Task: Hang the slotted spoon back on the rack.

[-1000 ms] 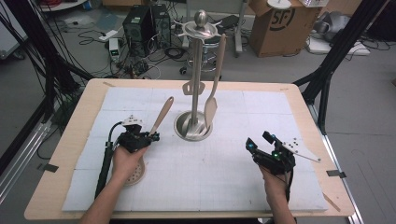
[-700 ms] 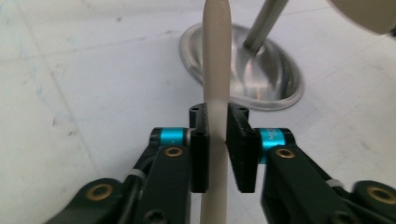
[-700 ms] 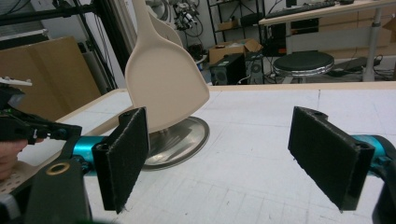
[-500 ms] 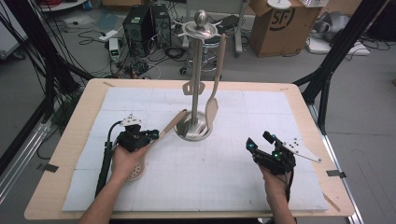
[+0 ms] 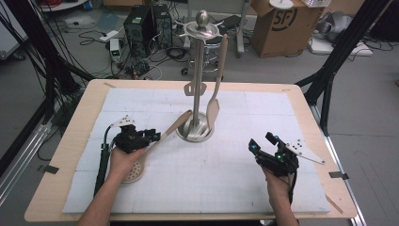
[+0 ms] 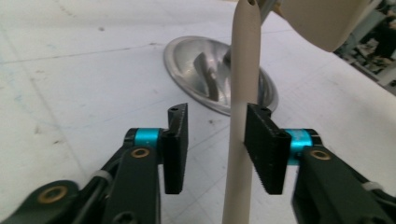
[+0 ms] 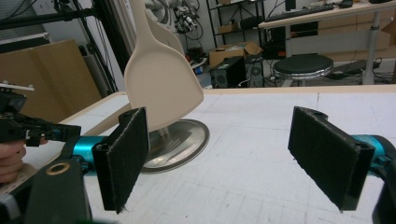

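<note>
Beige utensil: a slotted spoon (image 5: 155, 146) lies slanted on the white mat (image 5: 226, 188), its round perforated head near the person's left hand (image 5: 123, 160) and its long handle running up toward two o'clock, the tip resting against the steel base of the rack (image 5: 195, 132).

Left tongs: the left gripper (image 5: 149, 136) sits at about eight o'clock from the rack. Its jaws have just been opening, and the handle stands between them.

Handle against the pads: in the left gripper view the handle (image 6: 243, 116) runs up between the two black pads. It lies against the right-hand pad, while a clear gap separates it from the left-hand pad, so nothing is squeezed.

Right tongs: the right gripper (image 5: 266, 149) hovers at about four o'clock from the rack, well apart from the spoon. Its jaws are spread wide with only bare mat between them in the right gripper view (image 7: 217, 163).

Rack: a steel post with a ball top stands near the far middle of the mat.

Hanging piece: a beige spatula (image 5: 215, 94) hangs from the rack's top ring, its blade close above the base at about three o'clock of the post.

Table: pale wood (image 5: 80, 122) frames the mat on every side.
</note>
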Tool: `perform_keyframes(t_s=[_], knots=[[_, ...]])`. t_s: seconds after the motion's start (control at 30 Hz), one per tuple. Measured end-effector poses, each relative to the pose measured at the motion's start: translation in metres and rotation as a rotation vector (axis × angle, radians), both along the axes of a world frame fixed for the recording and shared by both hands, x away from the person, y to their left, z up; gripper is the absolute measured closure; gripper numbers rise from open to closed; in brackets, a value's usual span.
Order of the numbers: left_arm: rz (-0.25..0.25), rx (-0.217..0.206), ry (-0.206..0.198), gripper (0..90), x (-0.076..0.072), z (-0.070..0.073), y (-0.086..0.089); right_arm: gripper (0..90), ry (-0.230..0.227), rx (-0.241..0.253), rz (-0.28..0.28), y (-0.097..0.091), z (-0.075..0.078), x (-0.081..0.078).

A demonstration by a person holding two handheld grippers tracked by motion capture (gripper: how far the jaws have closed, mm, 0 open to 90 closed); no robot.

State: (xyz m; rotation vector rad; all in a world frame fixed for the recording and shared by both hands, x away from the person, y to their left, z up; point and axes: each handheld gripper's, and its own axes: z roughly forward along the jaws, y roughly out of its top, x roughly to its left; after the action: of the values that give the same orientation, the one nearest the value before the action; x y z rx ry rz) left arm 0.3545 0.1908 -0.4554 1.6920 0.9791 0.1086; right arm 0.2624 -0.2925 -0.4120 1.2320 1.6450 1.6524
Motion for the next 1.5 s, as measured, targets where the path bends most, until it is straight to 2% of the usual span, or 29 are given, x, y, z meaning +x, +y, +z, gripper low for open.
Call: perform_keyframes(t_s=[0.03,0.07,0.1,0.13,0.17,0.2,0.3,0.37,0.5,0.67,0.73,1.07,1.1,1.23,1.5], knots=[[-0.017,0.000,0.031,52.0,0.001,-0.004,-0.001,19.7,0.000,0.000,0.001,0.000,0.000,0.000],[-0.034,0.017,0.067,52.9,0.003,-0.008,-0.003,19.7,0.000,0.002,0.000,0.000,0.000,0.000],[-0.044,0.043,0.058,56.3,0.003,-0.008,-0.006,19.6,0.001,0.002,0.000,0.000,0.000,0.000],[-0.053,0.068,0.021,63.1,0.000,-0.006,-0.009,19.7,-0.004,0.000,-0.002,0.000,0.001,0.000],[-0.052,0.101,0.026,69.8,0.000,-0.006,-0.012,19.7,-0.007,-0.001,-0.001,-0.001,0.001,0.000],[-0.038,0.123,0.024,69.1,0.000,-0.005,-0.014,19.7,-0.008,0.000,-0.001,-0.001,0.001,0.000],[-0.019,0.118,-0.004,76.4,-0.002,-0.004,-0.013,19.7,-0.003,0.003,-0.001,-0.001,0.001,0.000],[0.002,0.136,-0.020,76.7,-0.003,-0.003,-0.014,19.7,-0.004,-0.001,-0.001,-0.001,0.000,0.000],[0.007,0.166,-0.072,77.5,-0.006,0.001,-0.020,19.7,-0.002,0.001,0.000,-0.001,0.000,0.001],[0.020,0.121,-0.156,77.7,-0.012,0.019,-0.024,19.7,-0.001,0.001,-0.002,-0.001,0.000,0.001],[0.016,0.088,-0.164,77.7,-0.013,0.023,-0.024,19.7,0.002,0.001,-0.004,-0.001,0.000,0.001],[0.002,0.030,-0.206,77.8,-0.016,0.038,-0.027,19.7,0.008,-0.005,-0.004,0.001,-0.001,0.001],[-0.003,0.021,-0.216,77.7,-0.017,0.041,-0.027,19.7,0.007,-0.006,-0.004,0.001,-0.001,0.002],[-0.017,-0.061,-0.238,77.7,-0.019,0.052,-0.026,19.6,0.010,-0.007,-0.002,0.001,-0.002,0.002],[-0.009,-0.119,-0.310,77.7,-0.019,0.080,-0.029,19.7,0.011,-0.009,0.000,0.001,-0.002,0.002]])
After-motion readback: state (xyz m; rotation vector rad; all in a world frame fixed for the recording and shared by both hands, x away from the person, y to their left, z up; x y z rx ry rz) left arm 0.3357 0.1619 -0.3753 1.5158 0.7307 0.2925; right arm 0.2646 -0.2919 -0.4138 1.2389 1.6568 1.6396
